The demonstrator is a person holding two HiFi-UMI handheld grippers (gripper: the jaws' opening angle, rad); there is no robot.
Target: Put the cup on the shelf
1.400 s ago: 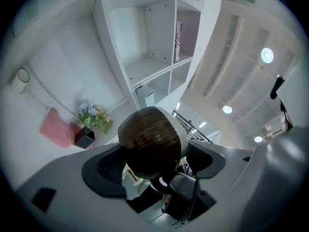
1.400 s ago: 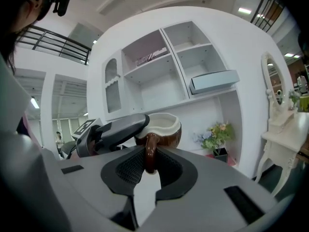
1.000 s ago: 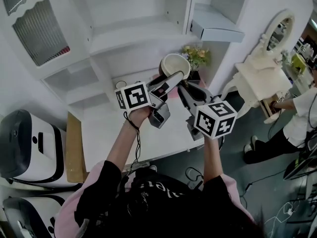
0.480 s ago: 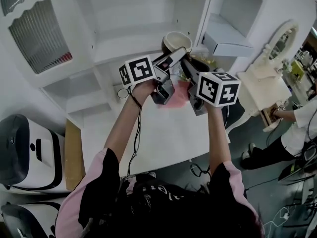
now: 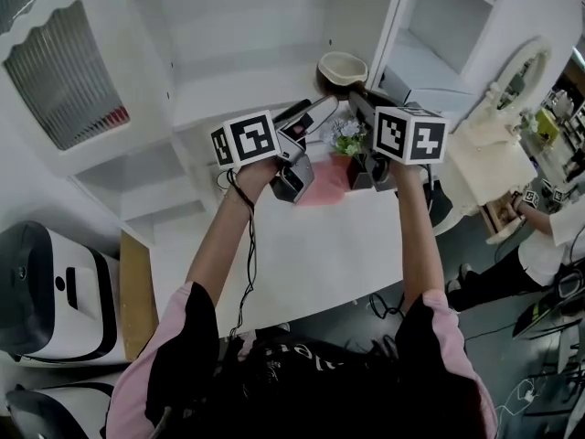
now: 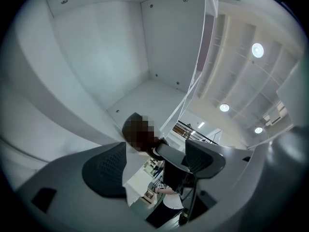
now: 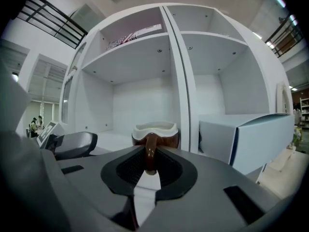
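right gripper (image 7: 150, 164) clamped on handle of upright brown, white-lined ceramic cup (image 7: 154, 131) | white cabinet shelf (image 7: 110, 138) just ahead-left | left gripper (image 6: 155, 164) agape, empty

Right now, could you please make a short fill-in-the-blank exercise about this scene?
1. The right gripper grips the cup by its ____.
2. The left gripper is open and holds ____.
3. The cup is white inside and ____ outside.
Missing words: handle; nothing; brown.
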